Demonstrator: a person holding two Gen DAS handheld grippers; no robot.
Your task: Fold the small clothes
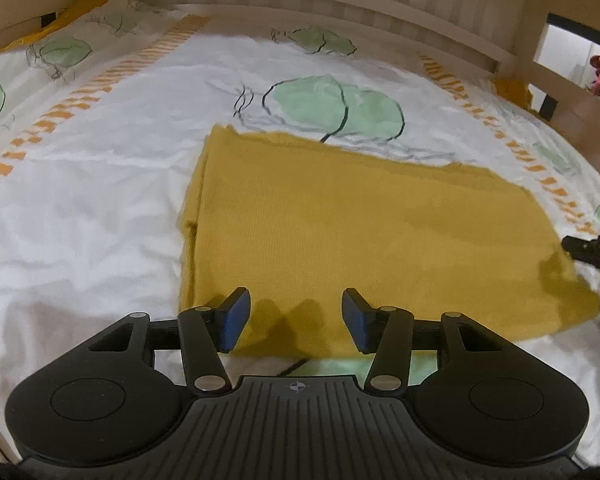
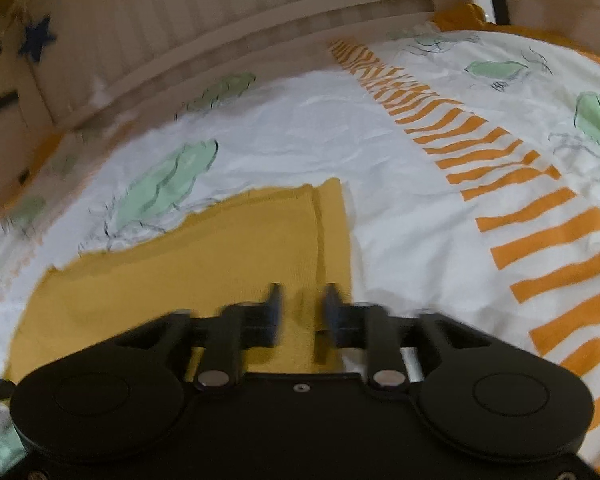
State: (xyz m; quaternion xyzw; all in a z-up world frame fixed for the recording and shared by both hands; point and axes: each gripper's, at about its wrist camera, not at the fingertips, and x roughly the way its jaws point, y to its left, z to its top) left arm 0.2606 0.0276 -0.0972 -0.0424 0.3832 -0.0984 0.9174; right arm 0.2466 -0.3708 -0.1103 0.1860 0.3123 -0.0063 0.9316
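Nearest you in the left wrist view is your left gripper (image 1: 296,320), matte black with ribbed housing and blue pads (image 1: 236,320); its jaws stand wide apart with nothing between them, poised over the near edge of the mustard cloth (image 1: 340,232). The cloth is a fine-ribbed knit, folded into a flat, roughly rectangular shape and lying on the white bedsheet (image 1: 80,220), which is crinkled and printed with green leaves and orange dashed bands. From this side the cloth's long axis runs from near left toward the far right, and a layered fold edge shows along its left side. At the right border you can see a black tip of the other tool (image 1: 588,250), just beside the cloth's right corner.

The right wrist view is motion-blurred. There your right gripper (image 2: 302,316) has its jaws narrowly parted over the cloth (image 2: 180,272), with only a small gap and no fabric pinched. This view alone shows a narrow folded strip along the cloth's right edge, a blue star (image 2: 38,38) on the pale wooden slatted rail (image 2: 220,40), and bolder orange stripes (image 2: 540,236) on the sheet.
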